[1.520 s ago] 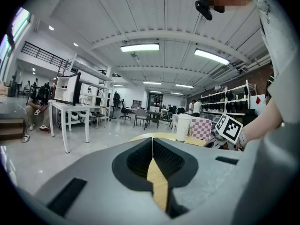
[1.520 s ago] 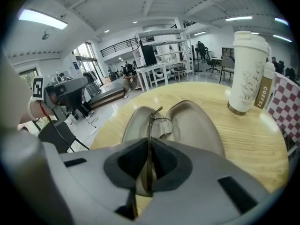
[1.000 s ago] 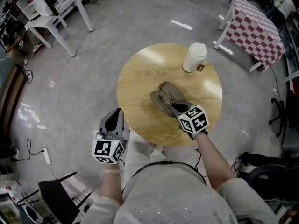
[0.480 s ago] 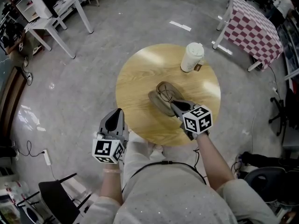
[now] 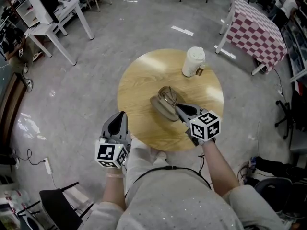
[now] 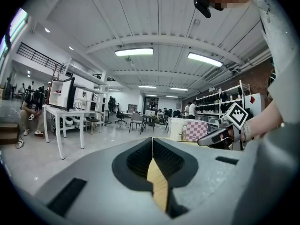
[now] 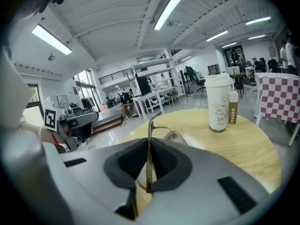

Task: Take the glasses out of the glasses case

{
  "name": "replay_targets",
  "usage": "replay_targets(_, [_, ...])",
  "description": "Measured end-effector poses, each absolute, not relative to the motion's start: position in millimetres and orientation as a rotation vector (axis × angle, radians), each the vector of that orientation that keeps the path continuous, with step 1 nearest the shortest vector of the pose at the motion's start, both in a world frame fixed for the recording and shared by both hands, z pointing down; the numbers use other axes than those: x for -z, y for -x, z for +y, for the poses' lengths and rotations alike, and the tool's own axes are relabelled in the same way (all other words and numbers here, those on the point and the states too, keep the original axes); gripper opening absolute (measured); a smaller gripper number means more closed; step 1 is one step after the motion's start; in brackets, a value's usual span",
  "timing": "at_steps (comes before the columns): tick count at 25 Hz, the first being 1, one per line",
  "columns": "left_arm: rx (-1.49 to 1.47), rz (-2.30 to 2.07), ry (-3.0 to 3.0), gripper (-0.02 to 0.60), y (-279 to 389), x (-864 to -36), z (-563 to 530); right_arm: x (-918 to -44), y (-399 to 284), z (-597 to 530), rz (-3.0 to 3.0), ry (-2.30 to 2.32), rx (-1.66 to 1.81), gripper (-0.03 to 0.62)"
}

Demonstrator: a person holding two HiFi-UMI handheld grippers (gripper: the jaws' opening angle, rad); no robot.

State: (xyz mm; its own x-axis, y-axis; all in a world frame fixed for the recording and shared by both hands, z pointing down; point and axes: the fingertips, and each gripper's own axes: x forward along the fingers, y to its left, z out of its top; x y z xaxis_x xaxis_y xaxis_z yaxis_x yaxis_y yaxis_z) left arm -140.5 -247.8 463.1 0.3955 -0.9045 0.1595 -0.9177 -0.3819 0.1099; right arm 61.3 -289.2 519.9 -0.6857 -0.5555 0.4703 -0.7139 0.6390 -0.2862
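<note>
The right gripper (image 5: 178,108) is clamped on a thin temple of the glasses (image 7: 149,139), over the open case (image 5: 160,109) on the table (image 5: 139,78). The gripper hides the case's near end, and the lenses are hard to make out. The left gripper (image 6: 152,170) is closed and empty.

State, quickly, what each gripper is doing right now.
Left gripper: closed, holding nothing.
Right gripper: closed on the glasses, pinching a thin metal arm.
</note>
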Motion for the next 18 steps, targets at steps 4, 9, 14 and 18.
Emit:
replay_targets(4, [-0.102,-1.633,-2.484,0.005,136.5,-458.9,-249.6,-509.9,-65.5,-288.6,-2.548,-1.044,-0.652,0.026])
replay_targets(9, [-0.103,-1.631,-2.506,0.005,130.9,-453.0,-251.3,-497.6,-71.5,-288.7,-2.585,-1.077,-0.662,0.026])
replay_targets(14, [-0.097,-1.641,-2.523,0.006,129.2,-445.0,-254.5,-482.8,-75.8,-290.6,-2.625,-1.096,-0.656,0.026])
replay_targets(18, [-0.086,-1.654,-2.531,0.005,130.0,-440.8,-257.1,-472.0,-79.9,-292.7,-2.648,-1.118,-0.634,0.025])
